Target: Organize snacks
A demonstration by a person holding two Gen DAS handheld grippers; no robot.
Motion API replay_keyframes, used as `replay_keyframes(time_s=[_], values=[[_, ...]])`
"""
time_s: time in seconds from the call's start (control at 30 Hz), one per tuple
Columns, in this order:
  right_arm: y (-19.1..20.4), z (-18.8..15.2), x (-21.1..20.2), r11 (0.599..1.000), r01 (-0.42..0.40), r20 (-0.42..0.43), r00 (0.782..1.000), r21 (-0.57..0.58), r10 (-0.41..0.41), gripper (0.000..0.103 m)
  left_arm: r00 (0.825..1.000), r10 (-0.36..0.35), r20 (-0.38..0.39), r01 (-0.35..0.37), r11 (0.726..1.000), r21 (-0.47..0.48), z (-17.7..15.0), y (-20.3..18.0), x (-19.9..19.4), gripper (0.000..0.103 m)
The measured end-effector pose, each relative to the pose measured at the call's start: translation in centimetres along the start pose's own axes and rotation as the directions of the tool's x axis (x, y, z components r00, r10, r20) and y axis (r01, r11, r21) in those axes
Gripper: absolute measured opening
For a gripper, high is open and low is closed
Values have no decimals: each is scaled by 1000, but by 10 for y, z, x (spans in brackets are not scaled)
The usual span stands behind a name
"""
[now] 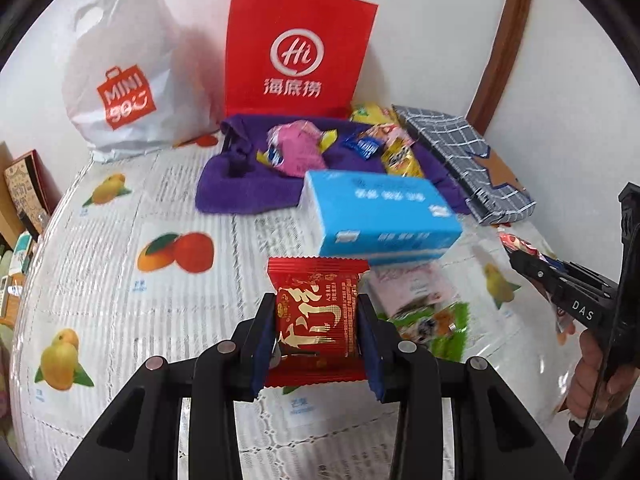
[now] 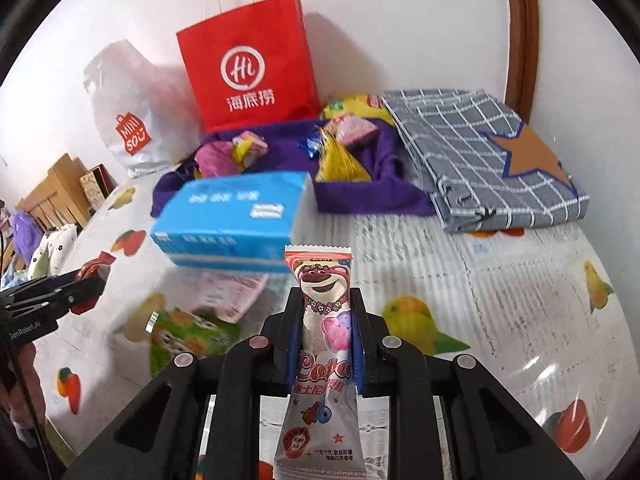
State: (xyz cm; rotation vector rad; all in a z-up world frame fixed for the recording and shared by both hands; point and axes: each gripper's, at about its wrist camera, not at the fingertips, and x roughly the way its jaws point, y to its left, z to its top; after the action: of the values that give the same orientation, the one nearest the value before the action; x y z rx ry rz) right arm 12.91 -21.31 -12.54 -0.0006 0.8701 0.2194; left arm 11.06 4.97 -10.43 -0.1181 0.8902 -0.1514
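Beyond both sets of jaws, a purple cloth tote (image 1: 256,184) lies open on the table; in it sit a pink wrapper (image 1: 298,148), a small blue sachet (image 1: 366,147) and yellow packets (image 1: 400,160). Behind it stand a red paper bag (image 1: 296,52) printed "Hi" with Chinese characters and a white plastic bag (image 1: 120,80) marked "MINISO"; contents of both hidden. A folded grey checked bag (image 2: 480,160) with a brown star lies right of the tote.

Left gripper (image 1: 318,320): jaws pinching a red snack packet (image 1: 318,312), square, crimped edges, gold calligraphy, held upright clear of the fruit-print tablecloth (image 1: 120,240).

Right gripper (image 2: 326,332): jaws pinching a long silver-pink candy packet (image 2: 324,332), printed with a pink bear, "Lotso" lettering and strawberries, also off the table.

Just ahead of both jaws: a blue tissue pack (image 1: 380,216), text blurred. Below it, a pink packet (image 1: 412,286) and a green packet (image 1: 436,324) lie flat.
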Motion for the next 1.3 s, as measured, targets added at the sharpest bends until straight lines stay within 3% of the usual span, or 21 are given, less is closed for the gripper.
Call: replay_keyframes(time_s=[0.6, 1.3], values=[[25, 92, -24, 1000, -9, 66, 998, -15, 10, 21, 998, -44, 36, 42, 999, 30, 72, -22, -13, 36], [54, 201, 35, 994, -55, 107, 992, -90, 64, 21, 998, 19, 65, -17, 1000, -22, 167, 13, 18, 36]])
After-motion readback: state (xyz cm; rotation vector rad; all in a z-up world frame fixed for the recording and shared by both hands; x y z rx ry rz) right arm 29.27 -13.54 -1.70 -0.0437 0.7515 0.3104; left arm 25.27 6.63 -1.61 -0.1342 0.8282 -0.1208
